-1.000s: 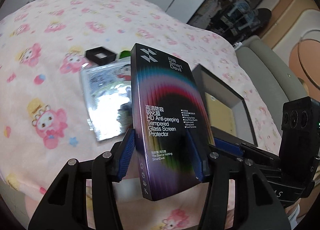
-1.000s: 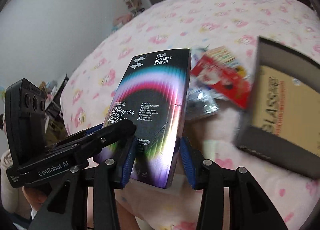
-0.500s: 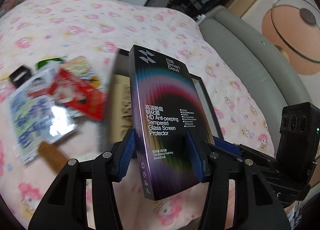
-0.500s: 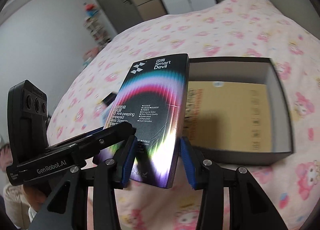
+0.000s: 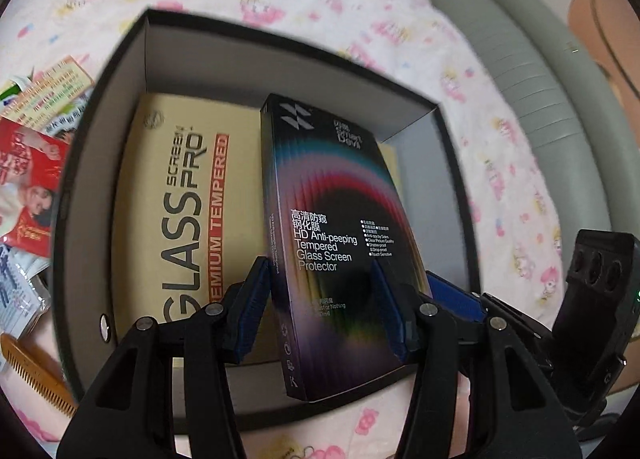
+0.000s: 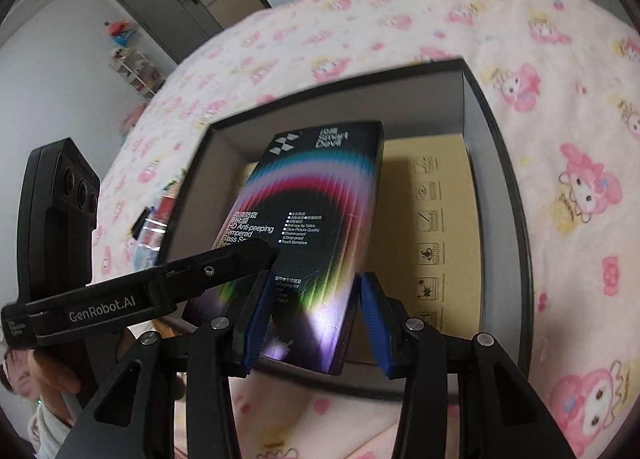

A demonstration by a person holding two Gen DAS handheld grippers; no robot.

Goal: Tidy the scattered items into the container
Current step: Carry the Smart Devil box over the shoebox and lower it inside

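A black "Smart Devil" screen protector box [image 5: 336, 227] [image 6: 316, 211] hangs tilted over the open dark container [image 5: 280, 35] [image 6: 468, 107]. My left gripper [image 5: 318, 271] is shut on the box's long sides, blue pads pressing both edges. My right gripper [image 6: 316, 287] is shut on the same box near its lower end. Each gripper's body shows in the other's view, the right one [image 5: 592, 299] and the left one [image 6: 160, 291]. A tan "Glass Screen Pro" box [image 5: 180, 219] [image 6: 432, 219] lies flat inside the container.
The container rests on a pink cartoon-print blanket [image 6: 560, 59]. Left of it lie a red packet [image 5: 28, 179], a silvery sachet [image 5: 16, 291] and a wooden comb [image 5: 32, 367]. A grey padded edge [image 5: 520, 59] runs along the right. Cupboard doors [image 6: 172, 7] stand beyond.
Both grippers have carried the black box sideways from above the scattered packets to above the open container, and tipped further down. Their grip has not changed.
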